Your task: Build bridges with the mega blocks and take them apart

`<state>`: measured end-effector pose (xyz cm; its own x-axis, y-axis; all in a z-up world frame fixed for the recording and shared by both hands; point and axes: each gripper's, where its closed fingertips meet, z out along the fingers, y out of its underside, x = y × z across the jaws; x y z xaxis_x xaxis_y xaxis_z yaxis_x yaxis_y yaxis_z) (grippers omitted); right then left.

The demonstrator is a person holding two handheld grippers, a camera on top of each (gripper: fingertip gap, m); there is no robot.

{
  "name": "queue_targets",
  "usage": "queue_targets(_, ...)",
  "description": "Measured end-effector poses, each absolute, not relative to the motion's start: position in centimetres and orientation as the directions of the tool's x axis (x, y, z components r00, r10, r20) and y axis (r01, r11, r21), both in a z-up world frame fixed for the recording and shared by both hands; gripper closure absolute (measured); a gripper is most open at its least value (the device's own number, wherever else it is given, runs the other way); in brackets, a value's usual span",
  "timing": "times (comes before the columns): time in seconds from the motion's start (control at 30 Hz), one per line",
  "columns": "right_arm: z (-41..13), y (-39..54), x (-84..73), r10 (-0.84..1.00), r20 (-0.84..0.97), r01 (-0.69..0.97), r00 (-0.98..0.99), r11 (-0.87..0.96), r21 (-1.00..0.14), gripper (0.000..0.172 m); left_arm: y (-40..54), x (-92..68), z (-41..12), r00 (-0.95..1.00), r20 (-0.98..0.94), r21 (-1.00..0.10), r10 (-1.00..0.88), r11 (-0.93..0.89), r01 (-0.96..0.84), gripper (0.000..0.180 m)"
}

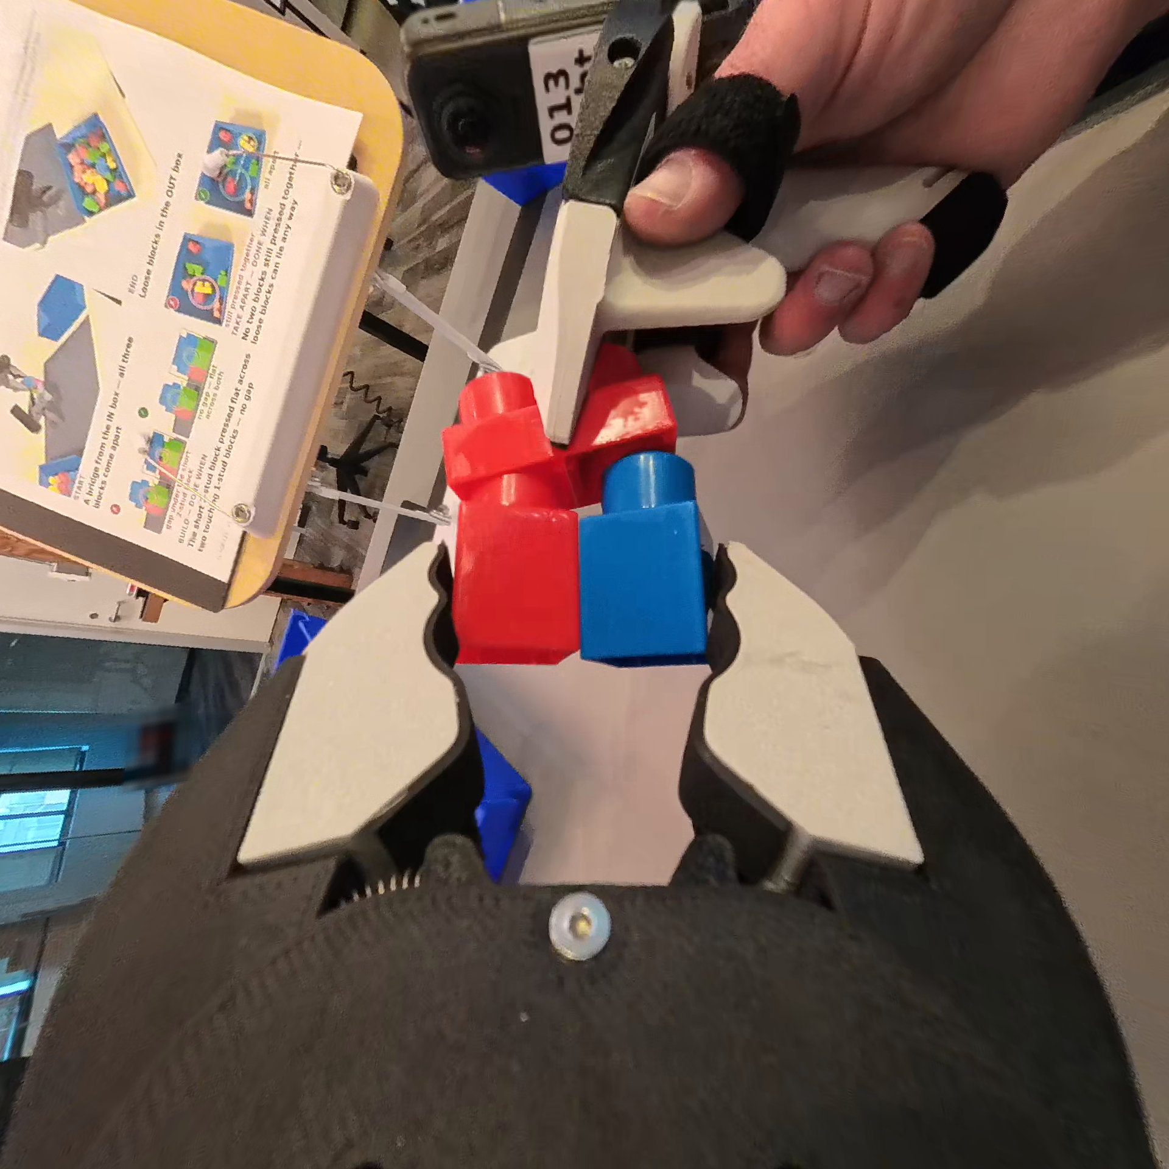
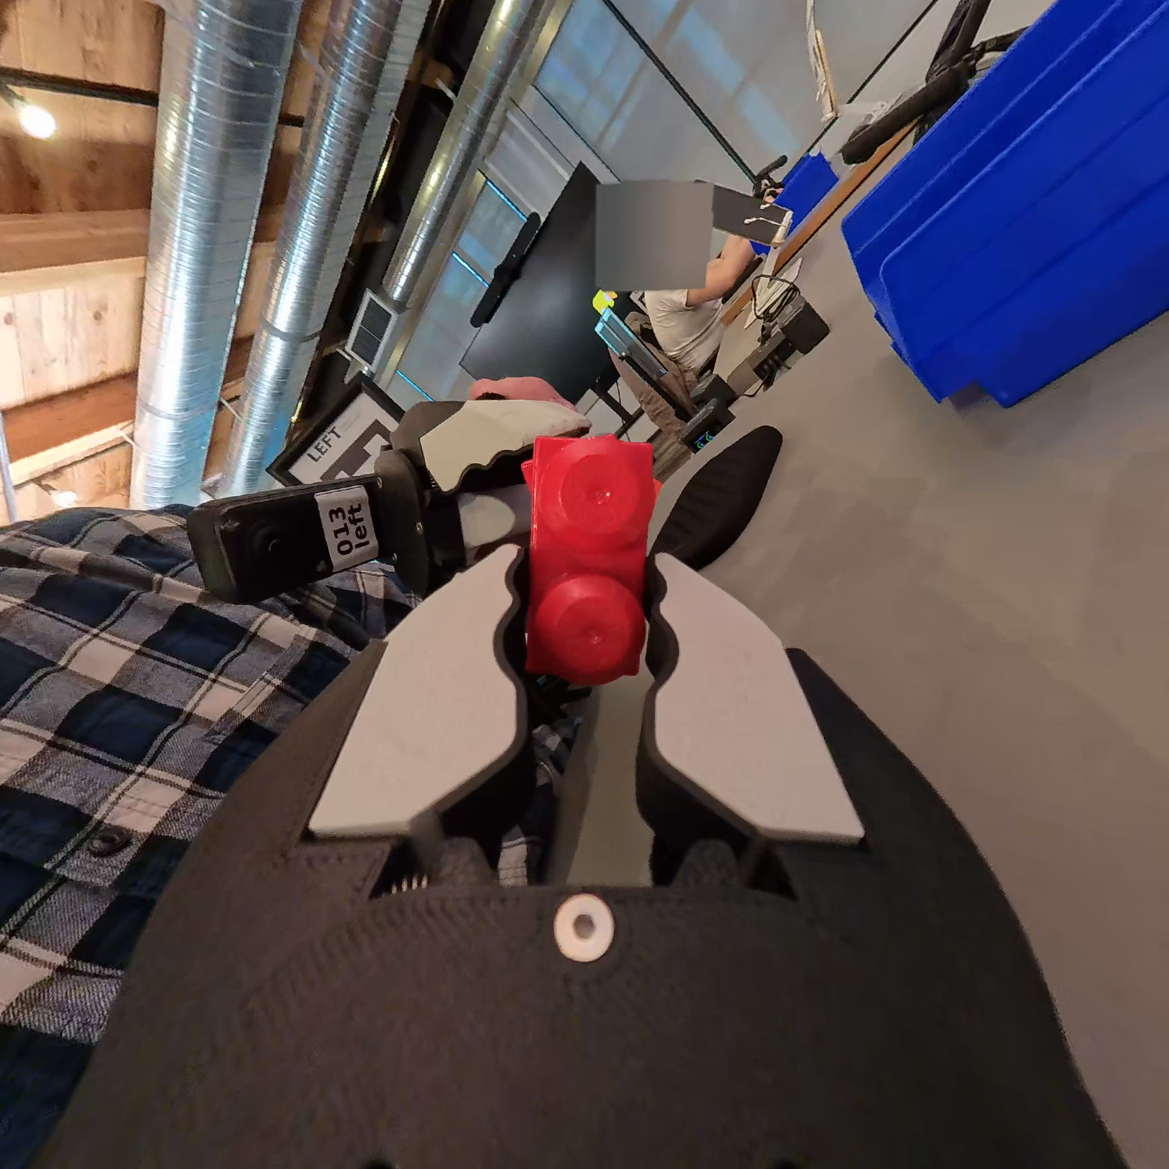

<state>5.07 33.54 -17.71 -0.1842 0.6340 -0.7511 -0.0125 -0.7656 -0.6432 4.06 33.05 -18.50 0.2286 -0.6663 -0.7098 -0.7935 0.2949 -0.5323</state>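
Left claw point(image 1: 581, 588) clamps the red block point(image 1: 515, 582) and blue block point(image 1: 642, 585) side by side as piers; right claw point(image 2: 585, 623) grips the two-stud red block point(image 2: 588, 556), tilted over them, apparently mid-joint.

Bright, even indoor light with a ceiling lamp point(image 2: 36, 120) glaring, soft shadows, and wide-angle bending at the edges.

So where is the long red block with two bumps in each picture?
Left wrist view: the long red block sits centre, tilted above the red block and blue block.
Right wrist view: it is centre, bumps facing us.
Shared landmark: the right gripper pinching it.
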Motion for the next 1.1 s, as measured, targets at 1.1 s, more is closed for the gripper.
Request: queue_targets(1.1, -15.5, 33.9, 4.8, 0.692, -0.701, -0.222, -0.174, -0.721, -0.656, 0.137, 35.2, 4.5, -16.2, 0.137, -0.809, -0.422, -0.571, 0.402, -0.812, 0.104)
